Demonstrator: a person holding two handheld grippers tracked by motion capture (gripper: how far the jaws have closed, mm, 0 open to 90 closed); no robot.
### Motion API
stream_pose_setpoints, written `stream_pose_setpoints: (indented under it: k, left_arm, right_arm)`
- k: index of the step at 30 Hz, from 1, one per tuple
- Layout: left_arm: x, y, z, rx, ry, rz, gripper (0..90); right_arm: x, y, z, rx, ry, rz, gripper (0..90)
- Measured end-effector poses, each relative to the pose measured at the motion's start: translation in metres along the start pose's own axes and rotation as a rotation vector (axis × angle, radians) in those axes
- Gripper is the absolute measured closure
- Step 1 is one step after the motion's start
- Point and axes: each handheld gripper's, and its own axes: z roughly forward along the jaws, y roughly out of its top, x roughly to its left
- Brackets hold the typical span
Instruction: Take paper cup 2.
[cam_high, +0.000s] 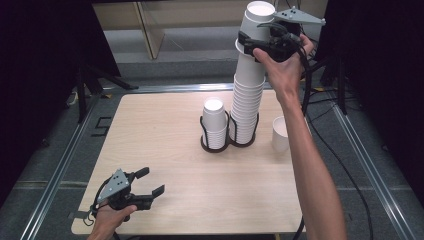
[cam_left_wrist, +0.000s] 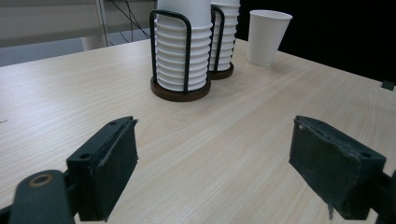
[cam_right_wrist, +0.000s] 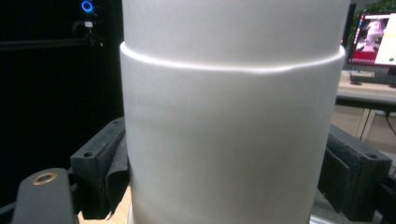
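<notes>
Counter (cam_high: 165, 165) edge carries our left gripper (cam_high: 145, 186), fingers wide and empty. Farther right, 2 cup stacks fill a black wire holder (cam_high: 229, 131); our right gripper (cam_high: 253, 43) clamps the tall stack's upper cups (cam_high: 254, 30). 1 cup (cam_high: 280, 134) stands beside.

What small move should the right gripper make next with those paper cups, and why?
Probably keep lifting straight up: the right gripper has its jaws clamped on the top cups, and the tall stack below, in its wire holder, looks not yet cleared.
</notes>
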Motion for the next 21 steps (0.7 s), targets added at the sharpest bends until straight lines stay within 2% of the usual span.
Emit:
stream_pose_setpoints:
  k: [1, 4, 5, 9, 12, 14, 16, 20, 21]
  left_arm:
    - [0.0, 0.0, 0.0, 0.0, 0.0, 0.003, 14.7]
    - [0.0, 0.0, 0.0, 0.0, -0.001, 0.004, 14.7]
    - [0.0, 0.0, 0.001, -0.01, -0.007, -0.003, 14.7]
    - [-0.001, -0.001, 0.002, -0.021, -0.015, -0.014, 14.7]
    - [-0.001, 0.0, 0.0, 0.007, -0.001, 0.002, 14.8]
    - [-0.001, -0.001, 0.002, -0.011, -0.012, -0.014, 14.7]
    - [-0.001, -0.001, 0.001, 0.008, 0.0, -0.001, 14.7]
    - [-0.001, -0.001, 0.001, 0.01, -0.001, -0.001, 14.7]
    - [-0.001, -0.001, 0.001, 0.01, -0.001, -0.002, 14.7]
  right_arm:
    - [0.0, 0.002, -0.001, -0.003, 0.001, -0.007, 15.5]
    - [0.003, 0.008, -0.006, -0.023, 0.008, 0.01, 15.5]
    - [0.002, 0.01, -0.008, -0.026, 0.007, -0.003, 15.6]
    - [0.001, 0.012, -0.02, -0.031, 0.011, 0.0, 15.6]
    - [0.0, 0.008, -0.03, -0.019, 0.032, 0.015, 15.6]
    - [-0.001, 0.005, -0.037, -0.014, 0.037, 0.001, 15.6]
    - [-0.002, 0.002, -0.044, -0.016, 0.044, -0.003, 15.6]
    - [-0.006, -0.001, -0.06, -0.016, 0.037, -0.054, 15.6]
    - [-0.004, -0.002, -0.065, -0.017, 0.05, -0.033, 15.6]
